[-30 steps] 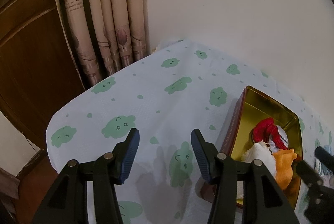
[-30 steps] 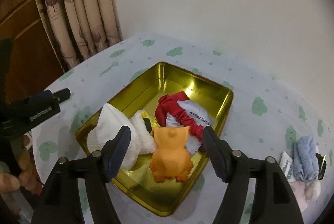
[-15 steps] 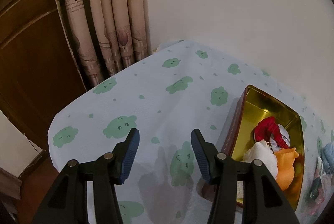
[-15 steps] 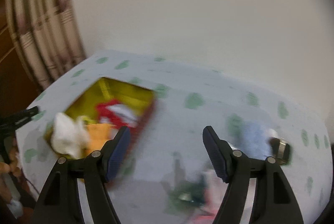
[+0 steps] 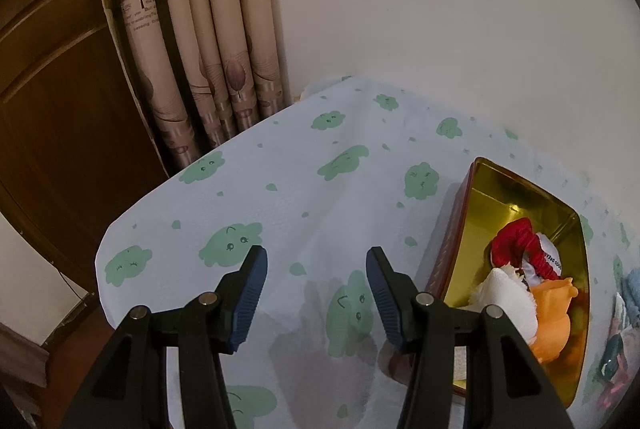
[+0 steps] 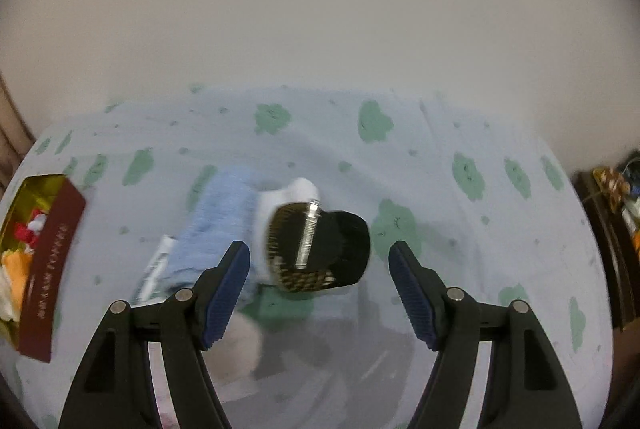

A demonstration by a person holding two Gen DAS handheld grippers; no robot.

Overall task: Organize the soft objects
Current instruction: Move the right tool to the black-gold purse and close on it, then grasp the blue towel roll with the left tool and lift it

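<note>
The gold-lined rectangular metal tin with dark red outer walls [image 5: 520,197] sits at the right of the pale surface covered in a cloth printed with green cloud faces [image 5: 304,197]. Inside it lie a red gathered fabric piece with a white label [image 5: 516,245], whose dark lettering is too small to read in full, a white fluffy soft toy [image 5: 506,293] and an orange soft figure [image 5: 554,313], packed touching one another at the tin's near end. The left gripper [image 5: 316,269] hangs over bare cloth just left of the tin, its blue-padded fingers spread apart and empty. Only this left wrist view shows the beige curtain with purple leaf prints and small lines of text [image 5: 200,29], too fine to read, and the brown wooden panel [image 5: 52,101] at far left. The right wrist view, blurred, shows the tin's red side wall [image 6: 52,269] at the left edge with pale characters along it that cannot be made out. It alone shows a light blue fluffy soft item [image 6: 224,221] lying on the cloth beside a black and gold patterned object with a silver metal bar [image 6: 316,249]. The right gripper [image 6: 318,261] is above them, fingers wide apart, holding nothing.
</note>
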